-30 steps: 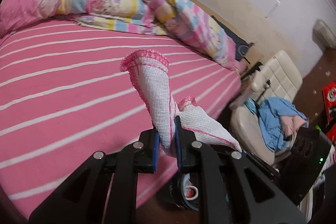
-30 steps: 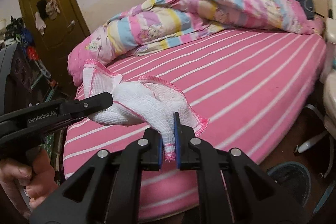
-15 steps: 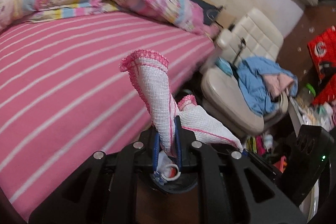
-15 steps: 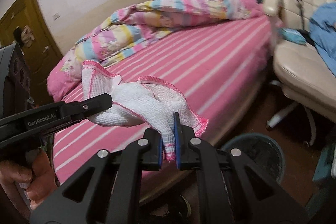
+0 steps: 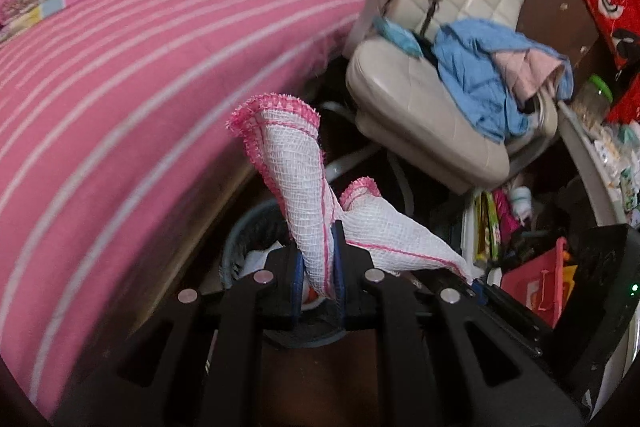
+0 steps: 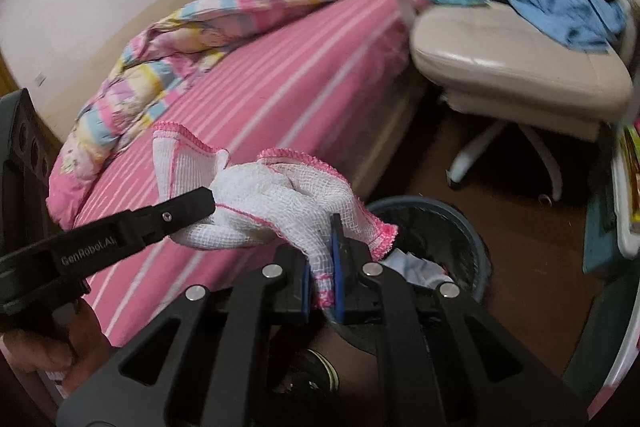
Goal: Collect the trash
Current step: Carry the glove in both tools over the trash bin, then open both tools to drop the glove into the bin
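Pink-edged white cloth (image 5: 298,163) hangs pinched between the 2 closed claws, left claw (image 5: 317,269) and right claw (image 6: 321,281), over the near bin (image 6: 472,227), apparently for dropping.

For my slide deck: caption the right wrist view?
Both grippers clamp a pink-edged white cloth above a bin beside the bed.

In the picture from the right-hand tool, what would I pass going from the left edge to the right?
Left gripper → white cloth with pink trim → right gripper → trash bin → cream chair.
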`<state>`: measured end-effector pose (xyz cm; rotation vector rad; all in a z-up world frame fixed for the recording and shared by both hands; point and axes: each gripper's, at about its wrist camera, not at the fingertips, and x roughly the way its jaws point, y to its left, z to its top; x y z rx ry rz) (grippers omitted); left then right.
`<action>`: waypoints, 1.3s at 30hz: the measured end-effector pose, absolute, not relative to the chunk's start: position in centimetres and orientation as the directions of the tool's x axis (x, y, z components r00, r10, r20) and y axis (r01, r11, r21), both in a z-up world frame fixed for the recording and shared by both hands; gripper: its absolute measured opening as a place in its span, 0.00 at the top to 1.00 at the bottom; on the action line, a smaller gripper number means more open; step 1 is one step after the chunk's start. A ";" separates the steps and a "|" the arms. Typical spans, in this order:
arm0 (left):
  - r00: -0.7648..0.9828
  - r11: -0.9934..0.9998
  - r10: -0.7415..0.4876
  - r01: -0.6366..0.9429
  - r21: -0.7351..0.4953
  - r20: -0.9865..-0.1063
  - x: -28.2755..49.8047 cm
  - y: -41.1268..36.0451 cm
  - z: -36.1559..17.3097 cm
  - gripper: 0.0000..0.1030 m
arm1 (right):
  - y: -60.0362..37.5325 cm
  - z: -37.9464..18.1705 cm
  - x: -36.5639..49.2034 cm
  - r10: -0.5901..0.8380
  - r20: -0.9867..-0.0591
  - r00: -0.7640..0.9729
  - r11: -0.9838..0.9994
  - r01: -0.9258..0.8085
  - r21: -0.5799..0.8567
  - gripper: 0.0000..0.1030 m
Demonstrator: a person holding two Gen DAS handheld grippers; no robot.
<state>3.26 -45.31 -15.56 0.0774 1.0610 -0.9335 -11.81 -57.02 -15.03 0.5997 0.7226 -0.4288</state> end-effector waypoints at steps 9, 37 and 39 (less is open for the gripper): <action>0.034 0.635 -0.534 0.676 -0.374 -0.845 3.5 -49.4 -21.4 0.88 | -60.1 -19.7 -12.9 -0.150 -0.779 0.609 0.693 0.627 0.356 0.91; -0.077 0.783 -0.348 0.525 -0.334 -0.934 7.1 -53.7 -31.5 0.15 | -63.4 -28.0 -10.0 -0.160 -0.895 0.416 0.635 0.738 0.230 0.19; -0.080 0.785 -0.358 0.514 -0.346 -0.930 7.3 -53.2 -31.2 0.15 | -63.3 -27.8 -10.0 -0.167 -0.894 0.416 0.641 0.735 0.222 0.15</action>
